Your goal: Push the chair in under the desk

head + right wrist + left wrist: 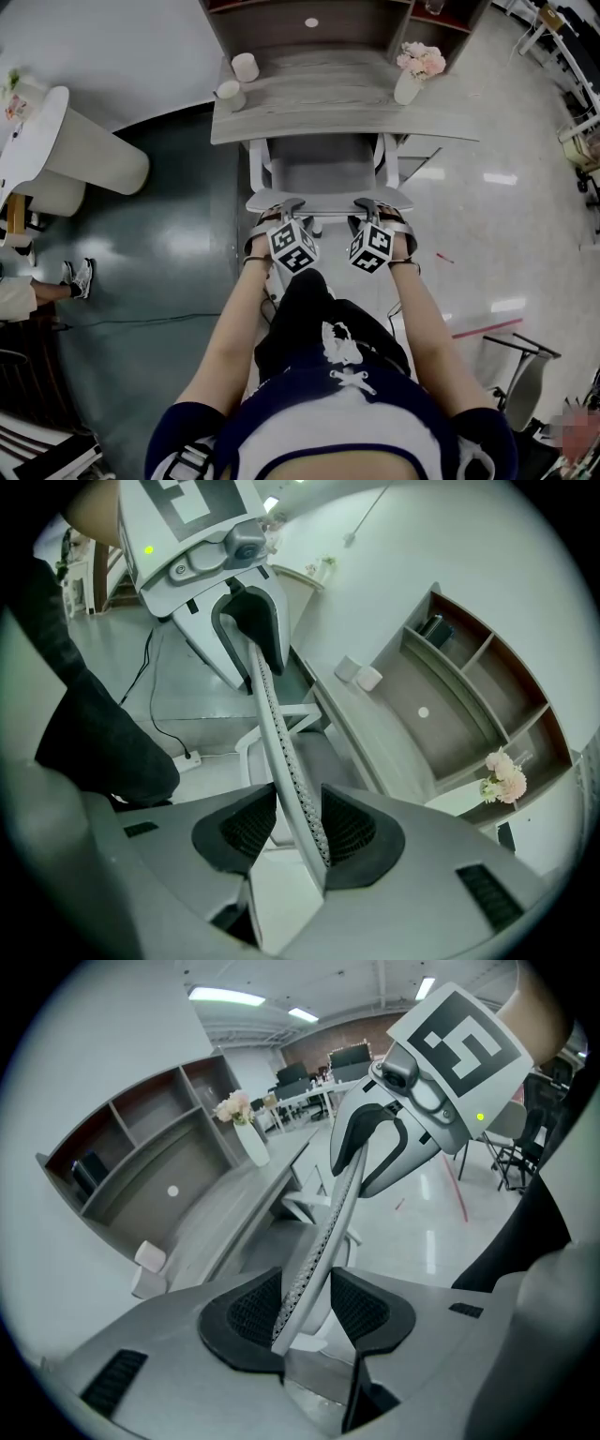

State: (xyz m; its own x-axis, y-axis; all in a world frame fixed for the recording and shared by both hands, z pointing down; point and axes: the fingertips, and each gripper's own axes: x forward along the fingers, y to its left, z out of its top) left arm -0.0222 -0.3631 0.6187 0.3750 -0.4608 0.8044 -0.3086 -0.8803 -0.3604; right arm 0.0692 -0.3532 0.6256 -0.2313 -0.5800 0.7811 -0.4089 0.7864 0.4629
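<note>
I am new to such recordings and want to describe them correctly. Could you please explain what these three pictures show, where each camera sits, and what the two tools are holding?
There is no robot here: a person holds a two-jaw gripper in each hand. The head view looks steeply down from the person's head at a white chair in front of a grey desk. On the desk stand two white cups and a vase of flowers. The other two pictures come from cameras riding on the left gripper and the right gripper. Each gripper straddles the top edge of the chair's backrest. The jaws stand apart around it and do not look clamped on it.
</note>
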